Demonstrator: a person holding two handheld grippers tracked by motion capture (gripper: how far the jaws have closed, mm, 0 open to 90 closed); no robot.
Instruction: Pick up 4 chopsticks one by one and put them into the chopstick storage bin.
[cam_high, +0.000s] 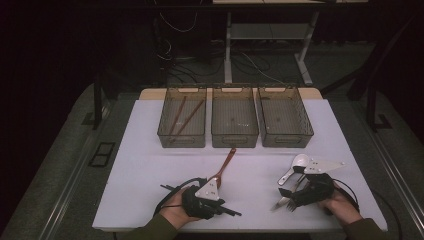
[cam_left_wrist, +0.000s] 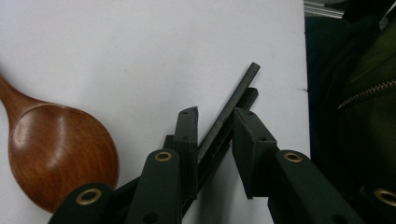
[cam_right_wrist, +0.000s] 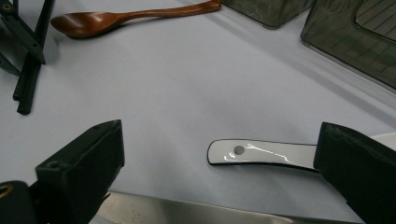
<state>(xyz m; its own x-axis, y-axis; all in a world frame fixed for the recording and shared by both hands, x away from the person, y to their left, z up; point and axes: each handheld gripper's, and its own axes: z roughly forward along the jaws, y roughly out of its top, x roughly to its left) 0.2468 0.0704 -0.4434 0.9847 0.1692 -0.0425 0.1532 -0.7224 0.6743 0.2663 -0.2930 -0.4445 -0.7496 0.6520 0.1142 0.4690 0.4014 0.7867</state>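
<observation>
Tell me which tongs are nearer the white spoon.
Right. The right tongs sit beside the white spoon, its handle by one jaw. The left tongs are across the table, by the wooden spoon.

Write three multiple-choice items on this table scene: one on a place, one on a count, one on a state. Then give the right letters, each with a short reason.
1. Where do the brown chopsticks lie?
A. in the left bin
B. in the middle bin
C. on the white table

2. How many dark bins stand in the row at the far side of the table?
A. two
B. three
C. four

3. How do the jaws of the right gripper stand?
A. shut on the white spoon
B. shut on the wooden spoon
C. wide open, gripping nothing

Answers:
1 A: the high view shows both sticks leaning inside the left bin.
2 B: three bins stand side by side there.
3 C: the right gripper view shows its jaws far apart, with the white spoon lying on the table beyond them.
</observation>
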